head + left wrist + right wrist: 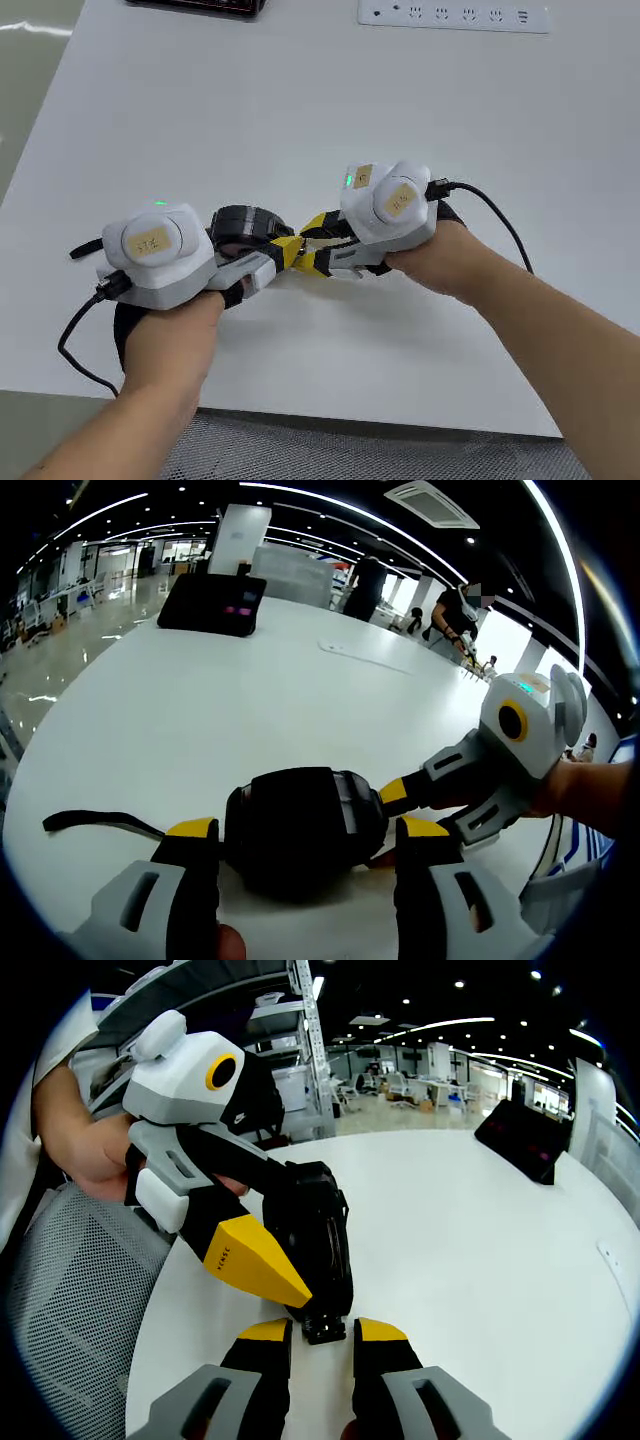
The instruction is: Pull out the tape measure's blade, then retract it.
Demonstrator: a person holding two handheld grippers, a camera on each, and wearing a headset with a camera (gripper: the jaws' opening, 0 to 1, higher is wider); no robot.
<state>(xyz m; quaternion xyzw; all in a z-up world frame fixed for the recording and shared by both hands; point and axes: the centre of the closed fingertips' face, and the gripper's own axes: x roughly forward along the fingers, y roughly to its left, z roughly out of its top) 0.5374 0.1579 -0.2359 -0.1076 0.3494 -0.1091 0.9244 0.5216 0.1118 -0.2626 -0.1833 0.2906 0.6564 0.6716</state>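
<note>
1. In the lower left of the head view, the person's left hand point(170, 345) holds the left gripper point(270, 247). A black cable point(72, 340) loops off the gripper's left side over the white table point(300, 120).
2. In the left gripper view the left gripper point(305, 832) has its jaws spread wide. Its yellow fingertips point(195, 830) press against both sides of the black tape measure point(300, 825), which rests on the table low in the centre of the frame. A thin black strap point(95, 821) trails from the case towards the left edge.
3. In the head view the tape measure point(245, 225) sits just left of centre, between the two grippers and near the table's front edge.
4. At the bottom centre of the right gripper view, the right gripper point(323, 1332) has its jaws nearly together. Its yellow fingertips point(268, 1332) pinch the small black end tab point(323, 1328) at the lower edge of the case. No blade can be seen drawn out.
5. In the head view the right gripper point(308, 243) sits right of centre, held in the right hand point(440, 260) and reaching leftward.
6. A dark device point(195, 4) lies at the top edge, left of centre, and a white power strip point(453, 15) lies at the upper right.
</note>
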